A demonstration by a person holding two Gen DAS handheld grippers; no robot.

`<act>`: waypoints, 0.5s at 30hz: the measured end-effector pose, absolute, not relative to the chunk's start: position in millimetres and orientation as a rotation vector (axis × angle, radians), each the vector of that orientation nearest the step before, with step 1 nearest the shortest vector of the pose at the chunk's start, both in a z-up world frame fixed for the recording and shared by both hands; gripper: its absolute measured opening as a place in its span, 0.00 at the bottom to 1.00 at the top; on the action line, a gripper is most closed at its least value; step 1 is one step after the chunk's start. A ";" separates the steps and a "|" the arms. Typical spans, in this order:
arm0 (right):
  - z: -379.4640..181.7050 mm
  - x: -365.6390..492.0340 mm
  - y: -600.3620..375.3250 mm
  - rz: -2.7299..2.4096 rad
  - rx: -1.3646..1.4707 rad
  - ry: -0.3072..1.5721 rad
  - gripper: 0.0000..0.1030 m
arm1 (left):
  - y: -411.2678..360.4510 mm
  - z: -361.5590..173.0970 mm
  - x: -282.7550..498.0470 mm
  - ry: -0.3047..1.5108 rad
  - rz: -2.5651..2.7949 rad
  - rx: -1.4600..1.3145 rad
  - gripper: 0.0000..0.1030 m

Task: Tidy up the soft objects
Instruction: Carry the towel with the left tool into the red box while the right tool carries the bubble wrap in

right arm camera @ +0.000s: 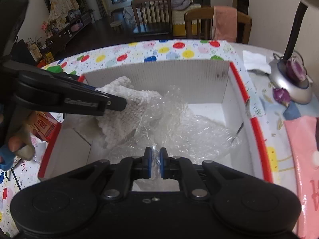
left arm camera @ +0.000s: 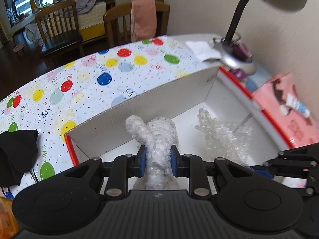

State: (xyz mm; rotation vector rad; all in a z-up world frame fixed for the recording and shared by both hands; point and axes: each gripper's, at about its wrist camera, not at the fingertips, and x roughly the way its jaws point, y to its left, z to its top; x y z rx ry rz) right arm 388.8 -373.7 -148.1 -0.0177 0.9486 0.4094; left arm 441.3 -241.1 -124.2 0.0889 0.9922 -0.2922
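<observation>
My left gripper (left arm camera: 158,157) is shut on a white fluffy cloth (left arm camera: 157,137) and holds it over the open white box with a red rim (left arm camera: 159,99). In the right wrist view the same cloth (right arm camera: 123,107) hangs inside the box (right arm camera: 179,75) from the left gripper (right arm camera: 117,103). My right gripper (right arm camera: 156,160) is shut on a sheet of clear bubble wrap (right arm camera: 179,123) that lies in the box. The bubble wrap also shows in the left wrist view (left arm camera: 225,137), with the right gripper (left arm camera: 261,169) at the right edge.
The box stands on a table with a balloon-print cloth (left arm camera: 99,69). A black fabric piece (left arm camera: 18,153) lies at the left. A desk lamp (left arm camera: 235,55), a white tissue (left arm camera: 203,49) and a pink box (left arm camera: 289,107) sit by the wall. Wooden chairs (left arm camera: 59,29) stand behind.
</observation>
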 end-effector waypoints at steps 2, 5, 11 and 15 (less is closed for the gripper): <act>-153.3 392.7 -372.1 0.405 -0.018 0.967 0.09 | -244.5 -132.8 447.6 1.019 -0.279 0.112 0.23; -159.9 396.3 -369.5 0.392 -0.030 1.002 0.10 | -246.3 -145.0 456.0 1.066 -0.272 0.107 0.23; -173.4 405.1 -374.0 0.380 0.024 1.086 0.14 | -249.4 -162.2 462.9 1.140 -0.273 0.115 0.23; -176.6 405.3 -374.8 0.378 0.041 1.099 0.19 | -251.8 -171.6 464.6 1.181 -0.273 0.136 0.23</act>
